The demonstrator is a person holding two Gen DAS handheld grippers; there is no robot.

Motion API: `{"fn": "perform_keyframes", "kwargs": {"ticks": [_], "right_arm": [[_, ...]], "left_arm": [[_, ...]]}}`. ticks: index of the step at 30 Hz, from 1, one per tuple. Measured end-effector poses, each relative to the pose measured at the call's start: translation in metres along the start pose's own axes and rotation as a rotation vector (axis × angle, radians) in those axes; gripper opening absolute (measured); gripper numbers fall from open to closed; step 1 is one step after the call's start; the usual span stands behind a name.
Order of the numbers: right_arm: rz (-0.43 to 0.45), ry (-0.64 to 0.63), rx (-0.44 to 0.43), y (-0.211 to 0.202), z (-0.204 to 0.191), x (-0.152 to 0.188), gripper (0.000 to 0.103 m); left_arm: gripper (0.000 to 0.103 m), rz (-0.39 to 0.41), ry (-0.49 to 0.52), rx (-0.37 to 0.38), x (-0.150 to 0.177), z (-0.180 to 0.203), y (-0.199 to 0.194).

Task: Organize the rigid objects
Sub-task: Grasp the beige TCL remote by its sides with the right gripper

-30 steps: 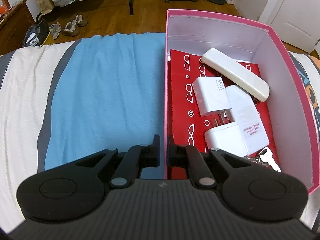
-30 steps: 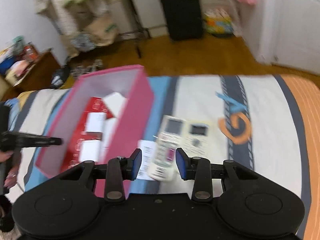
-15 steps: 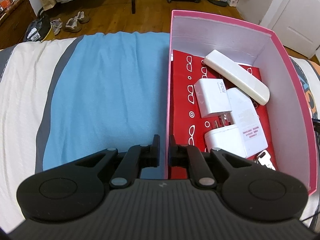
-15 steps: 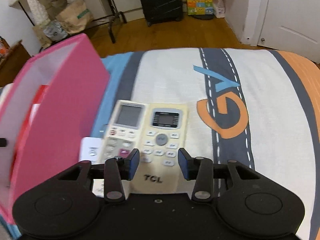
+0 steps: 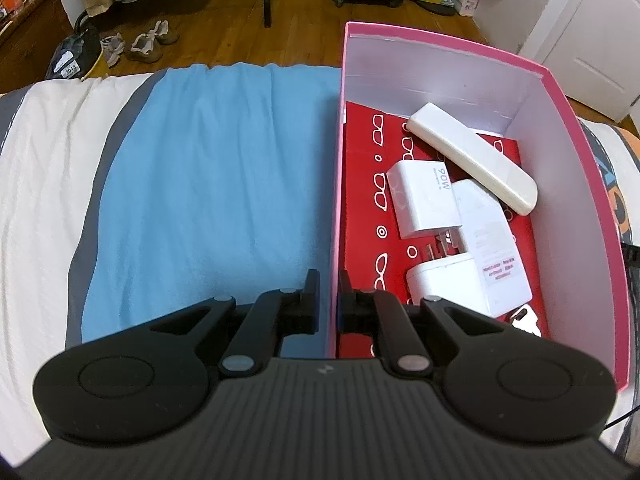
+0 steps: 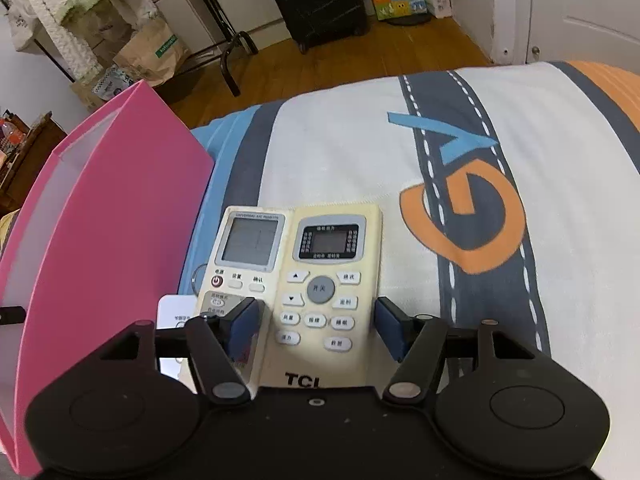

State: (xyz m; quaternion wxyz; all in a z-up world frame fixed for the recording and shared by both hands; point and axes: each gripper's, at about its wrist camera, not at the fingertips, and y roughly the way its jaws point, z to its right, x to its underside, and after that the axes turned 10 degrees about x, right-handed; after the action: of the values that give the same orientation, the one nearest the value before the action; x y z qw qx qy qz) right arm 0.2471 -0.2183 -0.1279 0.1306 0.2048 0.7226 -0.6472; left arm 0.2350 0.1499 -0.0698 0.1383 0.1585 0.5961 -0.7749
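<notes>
left wrist: left gripper [image 5: 329, 298] clamps pink box [image 5: 335, 200] wall; right gripper [image 6: 318, 322] jaws apart astride tcl remote [image 6: 326, 292]

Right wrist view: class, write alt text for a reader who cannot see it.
An open black two-finger right gripper straddles a cream TCL remote control lying on a patterned bedspread. A white remote with a larger screen lies against its left side, beside a tall pink cardboard box.
</notes>
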Motion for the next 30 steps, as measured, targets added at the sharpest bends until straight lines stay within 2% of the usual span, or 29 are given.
{"fn": "perform_keyframes", "kwargs": {"ticks": [3,13,15,19,22,27,30], "right_arm": [[0.016,-0.014,0.034,-0.005,-0.002,0.0,0.059],[-0.066,-0.193,0.204,-0.026,-0.003,0.004,0.059],[-0.062,-0.191,0.224,-0.028,0.002,0.007,0.062],[-0.036,-0.179,0.233,-0.02,0.005,0.009,0.065],[0.022,-0.24,0.276,-0.006,-0.007,0.014,0.062],[0.068,-0.236,0.32,-0.025,-0.016,0.017,0.062],[0.12,-0.23,0.297,-0.05,-0.02,0.017,0.061]], "left_arm": [[0.008,0.001,0.005,-0.011,0.001,0.002,0.0],[0.01,0.006,-0.007,-0.015,0.001,-0.001,0.0],[0.01,0.005,-0.01,-0.013,0.001,-0.001,0.0],[0.01,0.014,0.007,-0.017,0.001,0.001,0.001],[0.01,0.018,0.013,-0.023,0.002,0.003,0.001],[0.01,0.014,-0.003,-0.008,0.0,-0.001,0.0],[0.01,0.015,0.003,-0.013,-0.001,0.0,0.001]]}}
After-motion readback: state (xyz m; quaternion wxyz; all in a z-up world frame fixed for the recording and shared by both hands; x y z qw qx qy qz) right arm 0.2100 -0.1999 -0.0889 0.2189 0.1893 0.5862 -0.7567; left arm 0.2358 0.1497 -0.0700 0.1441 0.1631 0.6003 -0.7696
